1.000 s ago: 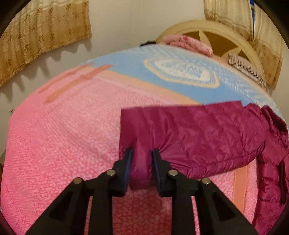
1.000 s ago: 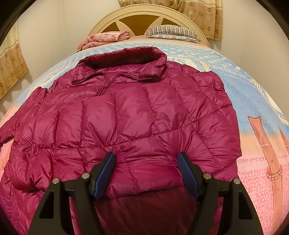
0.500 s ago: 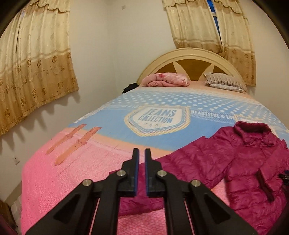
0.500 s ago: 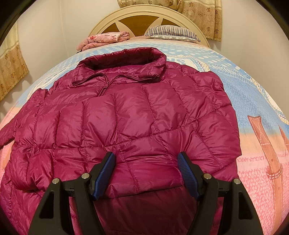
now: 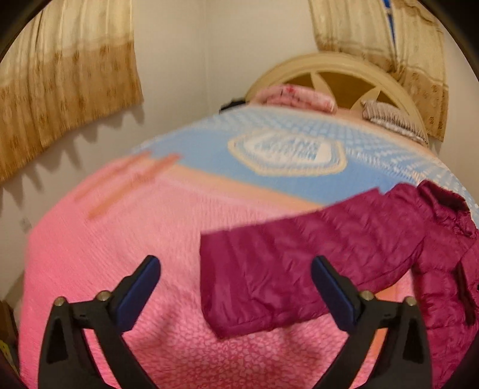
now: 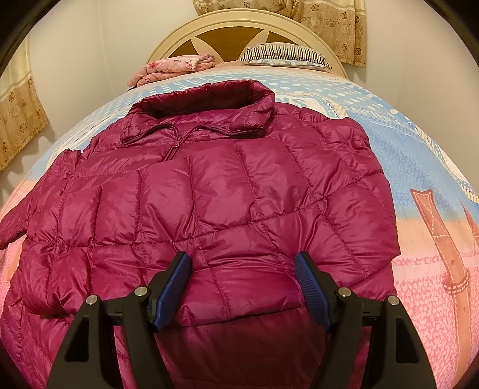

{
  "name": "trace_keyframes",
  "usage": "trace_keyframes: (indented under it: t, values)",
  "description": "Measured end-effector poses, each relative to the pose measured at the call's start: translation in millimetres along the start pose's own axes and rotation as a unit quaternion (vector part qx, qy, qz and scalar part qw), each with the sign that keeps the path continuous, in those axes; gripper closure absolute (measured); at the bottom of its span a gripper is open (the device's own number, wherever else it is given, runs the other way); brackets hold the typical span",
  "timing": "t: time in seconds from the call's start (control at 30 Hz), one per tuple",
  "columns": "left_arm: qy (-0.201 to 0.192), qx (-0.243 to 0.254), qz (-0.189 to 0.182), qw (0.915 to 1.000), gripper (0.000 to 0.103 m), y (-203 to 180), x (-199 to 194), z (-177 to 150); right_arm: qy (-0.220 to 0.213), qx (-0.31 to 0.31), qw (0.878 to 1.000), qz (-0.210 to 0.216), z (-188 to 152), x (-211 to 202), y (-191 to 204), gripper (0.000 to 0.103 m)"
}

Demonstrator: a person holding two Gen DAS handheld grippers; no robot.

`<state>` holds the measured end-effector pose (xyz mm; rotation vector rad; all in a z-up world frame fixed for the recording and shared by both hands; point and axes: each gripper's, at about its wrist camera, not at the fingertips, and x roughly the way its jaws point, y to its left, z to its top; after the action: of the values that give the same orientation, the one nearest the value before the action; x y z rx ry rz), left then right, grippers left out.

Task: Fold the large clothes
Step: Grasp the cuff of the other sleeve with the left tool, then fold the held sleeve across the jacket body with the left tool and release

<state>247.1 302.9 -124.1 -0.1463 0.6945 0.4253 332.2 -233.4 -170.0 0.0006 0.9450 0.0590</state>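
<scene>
A magenta quilted puffer jacket [image 6: 227, 203] lies flat on the bed, collar toward the headboard. One sleeve is folded across its front; its cuff lies between the jaws of my right gripper [image 6: 242, 263], which is open and holds nothing. In the left wrist view the other sleeve [image 5: 293, 269] stretches out left over the pink bedspread. My left gripper [image 5: 235, 266] is open wide just above that sleeve's cuff, holding nothing. This view is motion-blurred.
The bed has a pink and blue bedspread [image 5: 125, 245] with a cream headboard [image 6: 239, 27]. A folded pink blanket [image 6: 176, 67] and a striped pillow [image 6: 281, 54] lie at the head. Beige curtains [image 5: 63, 86] hang on the left wall.
My left gripper held the sleeve cuff, lifted shut and tilted up, and now stands open above the released sleeve lying on the bed. The right gripper and jacket body have not moved.
</scene>
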Motion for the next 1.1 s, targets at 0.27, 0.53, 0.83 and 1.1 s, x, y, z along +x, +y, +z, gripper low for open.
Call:
trace_keyframes:
  t: [0.27,0.53,0.83,1.1]
  values:
    - [0.033,-0.005,-0.032,0.9989,0.094,0.1,17.2,-17.7,0.000,-0.001,1.000,0.000,0.1,0.2,0.3,0.030]
    - [-0.083,0.052,-0.033,0.9947,0.096,-27.3,-69.0,15.3,-0.001,-0.001,1.000,-0.001,-0.6,0.7,0.3,0.030]
    - [-0.202,0.155,-0.079,0.9639,0.096,-110.1,-156.0,44.7,-0.001,-0.001,1.000,-0.001,-0.4,0.7,0.3,0.029]
    - [-0.222,0.272,-0.157,0.9233,0.097,-212.5,-175.9,18.9,-0.001,-0.001,1.000,-0.001,-0.6,0.8,-0.3,0.029]
